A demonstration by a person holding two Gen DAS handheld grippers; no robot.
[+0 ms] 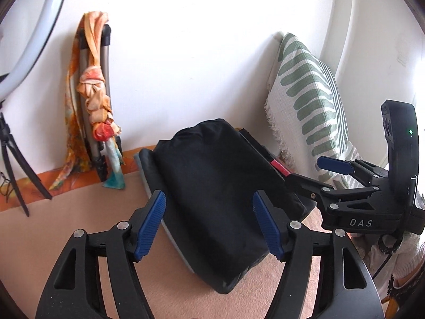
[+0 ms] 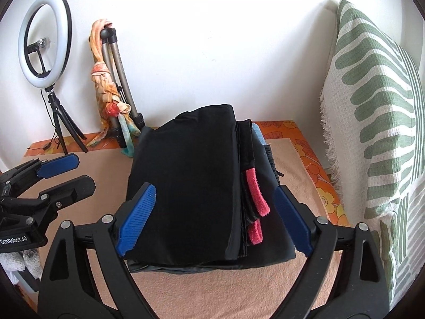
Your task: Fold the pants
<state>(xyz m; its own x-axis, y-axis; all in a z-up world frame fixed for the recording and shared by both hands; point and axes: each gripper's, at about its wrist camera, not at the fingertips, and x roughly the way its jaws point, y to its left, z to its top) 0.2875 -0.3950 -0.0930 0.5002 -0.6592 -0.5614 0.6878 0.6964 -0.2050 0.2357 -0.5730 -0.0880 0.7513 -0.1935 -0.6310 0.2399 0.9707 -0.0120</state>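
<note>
The black pants (image 1: pixel 212 191) lie folded on top of a stack of folded clothes on a peach blanket (image 1: pixel 66 234); they also show in the right wrist view (image 2: pixel 186 186). A red waistband strip (image 2: pixel 256 196) sticks out of the stack's right side. My left gripper (image 1: pixel 209 223) is open and empty, hovering over the near end of the pants. My right gripper (image 2: pixel 215 218) is open and empty, its fingers spread either side of the stack's near end. The right gripper also shows in the left wrist view (image 1: pixel 313 170), at the stack's right.
A green-and-white striped cushion (image 2: pixel 372 106) leans at the right. A tripod with an orange scarf (image 2: pixel 106 93) and a ring light (image 2: pixel 45 40) stand against the white wall at the left. An orange floral sheet (image 2: pixel 313 159) lies under the blanket.
</note>
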